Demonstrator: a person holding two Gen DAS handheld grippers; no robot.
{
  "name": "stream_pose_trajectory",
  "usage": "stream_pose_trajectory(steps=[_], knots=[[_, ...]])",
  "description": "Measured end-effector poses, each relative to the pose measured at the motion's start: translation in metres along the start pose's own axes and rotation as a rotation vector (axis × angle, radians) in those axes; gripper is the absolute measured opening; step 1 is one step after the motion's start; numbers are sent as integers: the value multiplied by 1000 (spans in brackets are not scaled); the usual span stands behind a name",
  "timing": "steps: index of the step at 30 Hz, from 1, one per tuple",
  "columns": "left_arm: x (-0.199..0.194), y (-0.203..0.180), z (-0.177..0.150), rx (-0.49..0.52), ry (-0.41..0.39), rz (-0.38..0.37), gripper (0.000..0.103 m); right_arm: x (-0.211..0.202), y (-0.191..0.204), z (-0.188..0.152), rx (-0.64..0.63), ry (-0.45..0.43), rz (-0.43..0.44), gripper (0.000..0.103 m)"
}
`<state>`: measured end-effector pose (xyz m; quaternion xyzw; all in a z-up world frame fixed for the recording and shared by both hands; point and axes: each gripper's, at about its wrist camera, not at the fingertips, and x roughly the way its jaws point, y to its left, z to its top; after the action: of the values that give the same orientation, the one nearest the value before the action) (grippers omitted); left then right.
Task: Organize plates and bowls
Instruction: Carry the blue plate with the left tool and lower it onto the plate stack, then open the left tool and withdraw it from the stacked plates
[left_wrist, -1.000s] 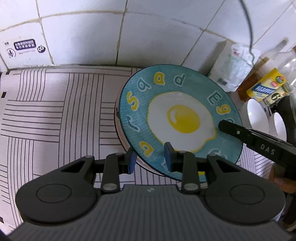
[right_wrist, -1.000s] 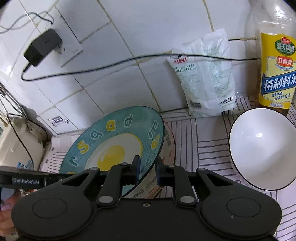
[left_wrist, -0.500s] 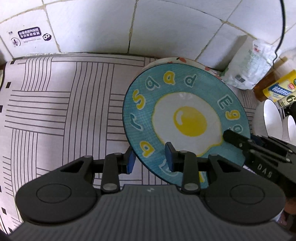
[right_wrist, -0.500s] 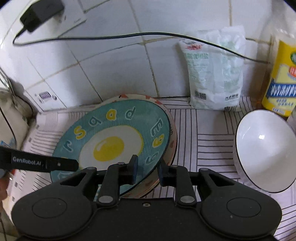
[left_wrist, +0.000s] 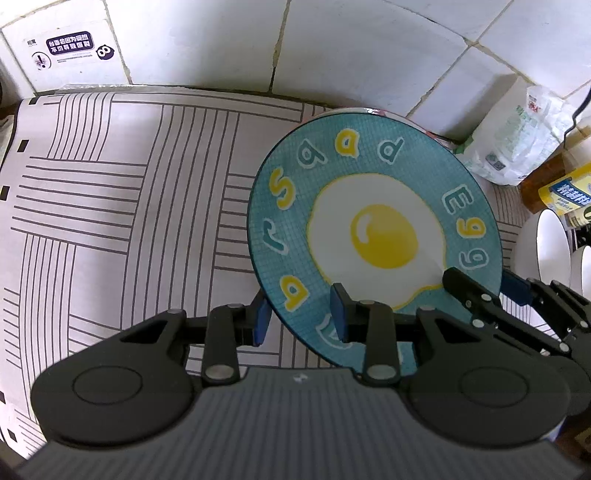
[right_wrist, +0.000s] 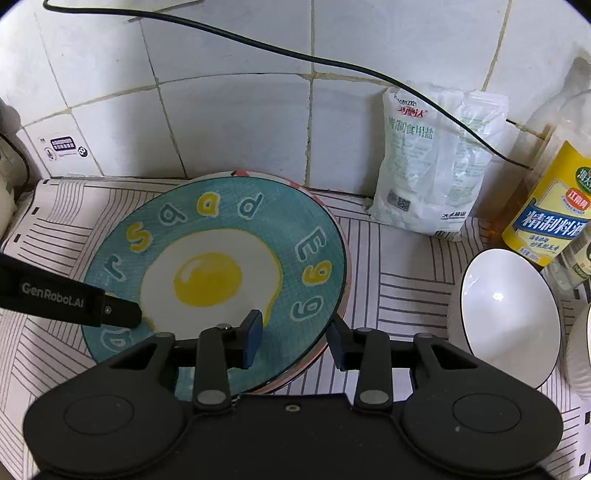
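Observation:
A teal plate (left_wrist: 373, 236) with a fried-egg picture lies on top of a pink-rimmed plate (right_wrist: 328, 339) on the striped mat; it also shows in the right wrist view (right_wrist: 221, 273). My left gripper (left_wrist: 299, 317) is open, its jaws straddling the plate's near-left rim. My right gripper (right_wrist: 293, 339) is open, its jaws straddling the plate's right rim. A white bowl (right_wrist: 509, 317) sits to the right, with another bowl's edge (right_wrist: 580, 354) beyond it.
A striped mat (left_wrist: 110, 206) covers the counter up to the white tiled wall. A salt bag (right_wrist: 432, 162) leans on the wall. Bottles (right_wrist: 546, 206) stand at the right. A black cable (right_wrist: 258, 44) hangs across the tiles.
The teal plate has come down from a tilt to lie on the pink-rimmed plate. Both grippers' jaws have opened wider and let go of its rim.

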<state>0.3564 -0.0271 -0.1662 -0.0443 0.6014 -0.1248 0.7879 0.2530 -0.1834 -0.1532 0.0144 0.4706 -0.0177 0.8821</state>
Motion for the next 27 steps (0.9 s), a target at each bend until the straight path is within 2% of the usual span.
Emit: stream_pose_trajectory(steps=[2,6,9,18,22,27], knots=[[-4,3,0,-24,-4,12,24,1,-3,0,-12,-13,3,41],[-9,1,-4,5,-17,15,20,1,-22,-2,44,-44,52,38],[-20,-10,-10,56,-40,42,20,-3,-32,-6,71,-67,88,37],[-70,-63,-39,256,-80,100,21,-58,-66,-23,58,-101,80,38],[-88,-86,-55,321,-64,105,22,-90,-77,-35,5,-131,41,47],[-102,-116,-80,391,-41,98,25,-115,-89,-55,-2,-122,11,51]])
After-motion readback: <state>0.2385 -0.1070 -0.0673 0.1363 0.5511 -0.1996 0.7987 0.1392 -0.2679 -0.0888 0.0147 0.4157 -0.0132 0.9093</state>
